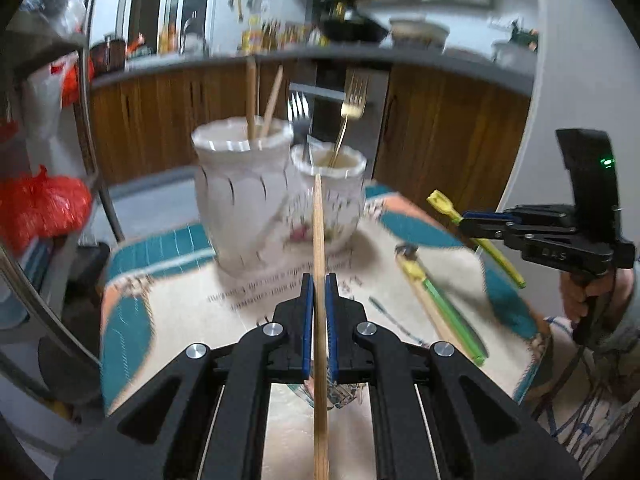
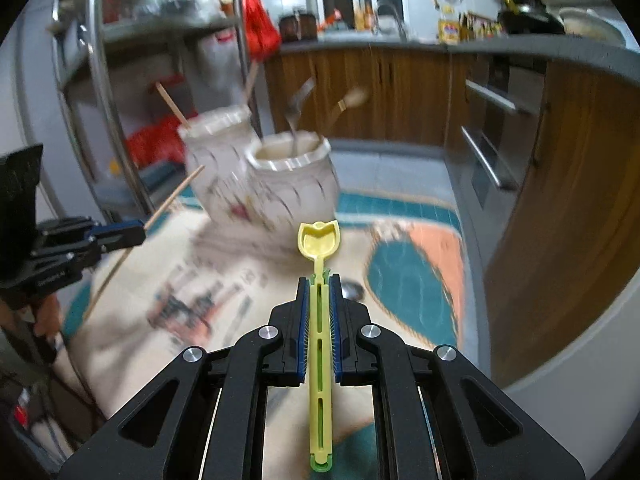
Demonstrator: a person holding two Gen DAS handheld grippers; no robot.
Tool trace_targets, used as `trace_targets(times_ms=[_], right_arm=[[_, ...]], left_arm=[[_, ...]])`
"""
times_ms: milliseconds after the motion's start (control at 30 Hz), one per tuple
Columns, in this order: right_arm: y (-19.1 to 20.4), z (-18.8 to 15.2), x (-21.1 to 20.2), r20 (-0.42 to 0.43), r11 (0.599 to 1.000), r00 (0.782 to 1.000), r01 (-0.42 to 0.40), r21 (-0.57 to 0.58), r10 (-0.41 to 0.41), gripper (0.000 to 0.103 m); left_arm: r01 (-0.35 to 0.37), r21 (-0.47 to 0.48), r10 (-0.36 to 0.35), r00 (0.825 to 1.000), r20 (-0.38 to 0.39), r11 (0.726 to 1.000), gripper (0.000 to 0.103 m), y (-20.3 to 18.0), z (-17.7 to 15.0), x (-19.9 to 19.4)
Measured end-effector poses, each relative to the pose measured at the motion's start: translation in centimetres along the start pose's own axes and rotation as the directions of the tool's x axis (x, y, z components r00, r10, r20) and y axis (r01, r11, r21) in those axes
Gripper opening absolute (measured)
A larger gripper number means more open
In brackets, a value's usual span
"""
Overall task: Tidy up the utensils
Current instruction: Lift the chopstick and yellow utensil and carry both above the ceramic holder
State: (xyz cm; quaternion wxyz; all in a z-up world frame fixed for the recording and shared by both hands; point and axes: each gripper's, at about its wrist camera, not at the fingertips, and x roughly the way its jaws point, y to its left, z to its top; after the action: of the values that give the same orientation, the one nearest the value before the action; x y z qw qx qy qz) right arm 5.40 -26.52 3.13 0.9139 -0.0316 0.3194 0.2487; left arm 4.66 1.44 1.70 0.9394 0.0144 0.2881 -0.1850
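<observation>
My left gripper (image 1: 319, 280) is shut on a wooden chopstick (image 1: 319, 240) that points at two white ceramic jars. The left jar (image 1: 240, 196) holds two chopsticks (image 1: 251, 96). The right jar (image 1: 332, 200) holds a silver fork (image 1: 299, 112) and a gold fork (image 1: 354, 100). My right gripper (image 2: 319, 280) is shut on a yellow plastic spoon (image 2: 319, 240), held above the table short of the jars (image 2: 292, 184). The right gripper also shows in the left wrist view (image 1: 468, 220); the left one shows in the right wrist view (image 2: 136, 228).
A yellow-green utensil (image 1: 444, 304) and a wooden stick lie on the patterned tablecloth (image 1: 168, 312) at the right. A metal rack (image 2: 116, 120) with red bags stands at the left. Wooden cabinets (image 2: 400, 96) and a counter lie behind.
</observation>
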Motion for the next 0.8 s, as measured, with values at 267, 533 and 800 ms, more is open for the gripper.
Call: trace_targets(times_ms=[267,533,800], right_arm=[[0.7,3.5,-0.3,0.128,0.997,0.989,-0.072,0.033,0.067,0.01],[-0.2,9.7,2.2,0.238,0.983,0.964,-0.146,0.115,0.115,0.01],[-2.5,13.2,6.4,0.347,0.94,0.93,-0.222,0.258,0.125,0.01]], left_arm=[[0.022,-0.033,-0.016,0.984,0.18,0.999,0.006,1.8,2.7,-4.9],[0.041,-0.108,-0.005,0.948,0.317,0.993,0.006,6.5,10.2,-4.0],[0.059,-0.19,0.019,0.922,0.387,0.98,0.006,9.0,15.0,3.0]])
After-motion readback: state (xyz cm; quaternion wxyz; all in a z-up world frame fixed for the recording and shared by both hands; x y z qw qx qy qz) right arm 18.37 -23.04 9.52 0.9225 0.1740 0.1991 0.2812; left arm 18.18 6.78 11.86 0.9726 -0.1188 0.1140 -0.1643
